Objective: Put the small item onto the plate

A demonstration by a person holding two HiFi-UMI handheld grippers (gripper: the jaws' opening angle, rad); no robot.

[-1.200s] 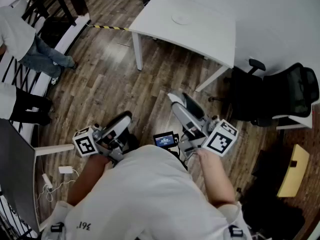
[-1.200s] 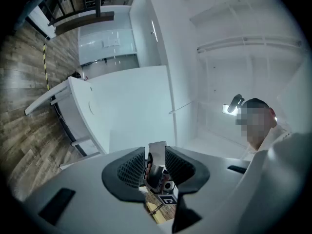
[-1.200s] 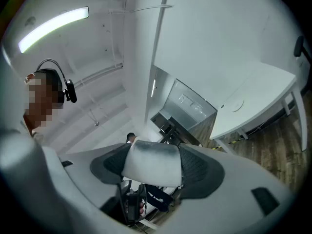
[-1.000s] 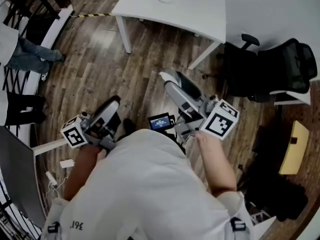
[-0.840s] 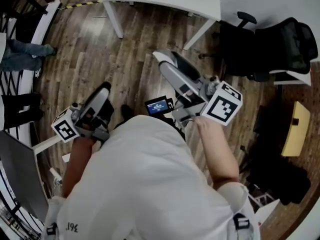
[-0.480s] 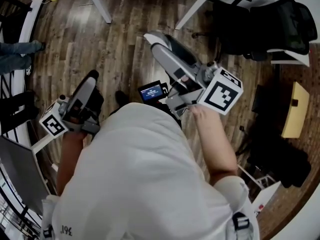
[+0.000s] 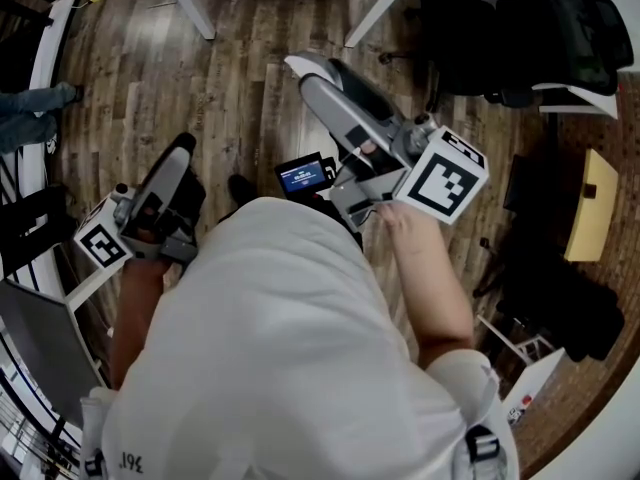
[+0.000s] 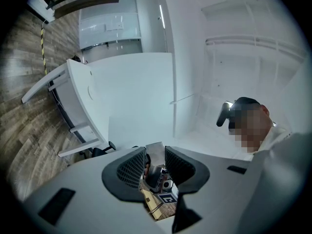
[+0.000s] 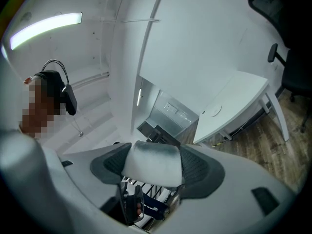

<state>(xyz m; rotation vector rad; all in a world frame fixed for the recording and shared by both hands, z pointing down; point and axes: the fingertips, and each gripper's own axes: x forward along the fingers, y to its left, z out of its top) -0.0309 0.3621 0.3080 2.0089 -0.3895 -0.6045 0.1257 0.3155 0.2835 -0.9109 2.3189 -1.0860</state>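
I am standing on the wood floor, away from the white table (image 9: 239, 99). A round white plate (image 9: 215, 110) lies on that table, small and far off in the right gripper view; the left gripper view shows the plate (image 8: 90, 89) only as a faint ring. My right gripper (image 9: 152, 168) is shut on the small item (image 9: 152, 172), a white block with a grey-smudged top that fills the space between its pads. In the head view the right gripper (image 7: 305, 68) points up and away. My left gripper (image 7: 183, 148) is held low at the left, its jaws a narrow gap apart and empty (image 8: 155, 157).
Only the white table's legs (image 7: 192, 13) show at the top of the head view. Black office chairs (image 7: 530, 28) stand at the upper right, with a yellow board (image 7: 585, 218) beside them. Another person's legs (image 7: 30, 118) are at the far left. A small screen (image 7: 303, 175) sits at my chest.
The head view has swung down, so the table top and plate have slid out of the top edge. Both grippers have spread apart, the left one drifting left.
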